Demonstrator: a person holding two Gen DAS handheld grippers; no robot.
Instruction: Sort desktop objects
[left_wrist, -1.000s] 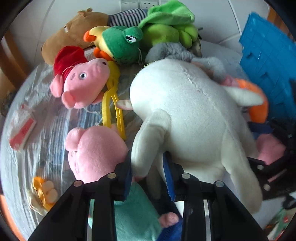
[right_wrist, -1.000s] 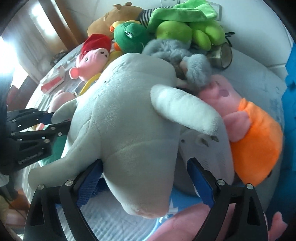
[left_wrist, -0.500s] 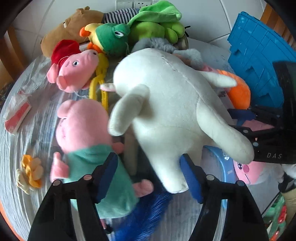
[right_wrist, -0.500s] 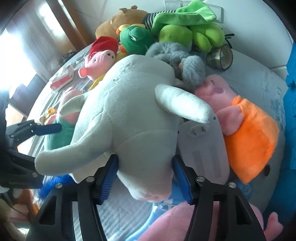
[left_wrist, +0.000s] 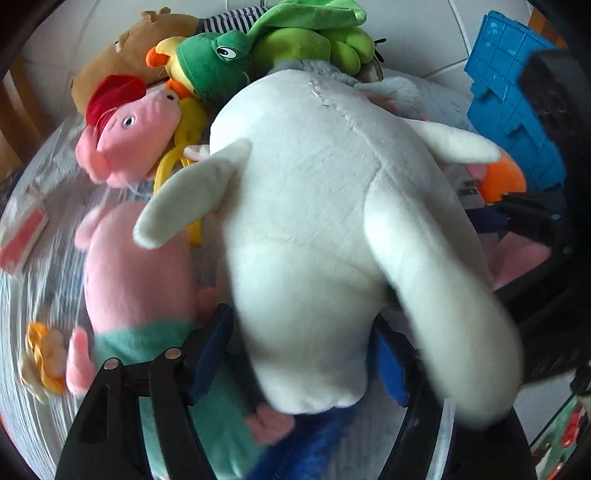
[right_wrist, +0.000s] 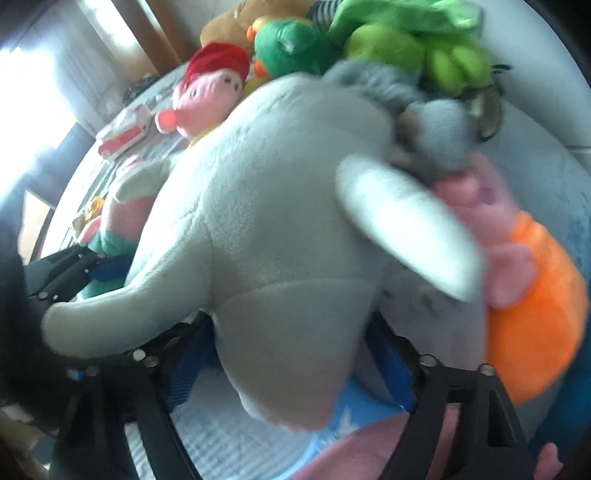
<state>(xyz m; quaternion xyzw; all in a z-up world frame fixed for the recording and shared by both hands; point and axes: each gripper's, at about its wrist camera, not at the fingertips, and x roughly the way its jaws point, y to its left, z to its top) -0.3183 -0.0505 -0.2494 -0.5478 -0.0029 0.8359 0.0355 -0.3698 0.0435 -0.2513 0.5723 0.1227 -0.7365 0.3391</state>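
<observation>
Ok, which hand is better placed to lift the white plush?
Probably right. Both grippers' fingers have just been opening astride the white plush, but the right gripper has only it between them; the left gripper crowds the pig in teal.

both claws widened and now straddle the white plush (left_wrist: 314, 221) body.

My right wrist view smeared with motion blur throughout, daylight blown out white at ten o'clock, left wrist view evenly bright and sharper, blur toward six o'clock, fisheye bending and dark corners on both
</observation>
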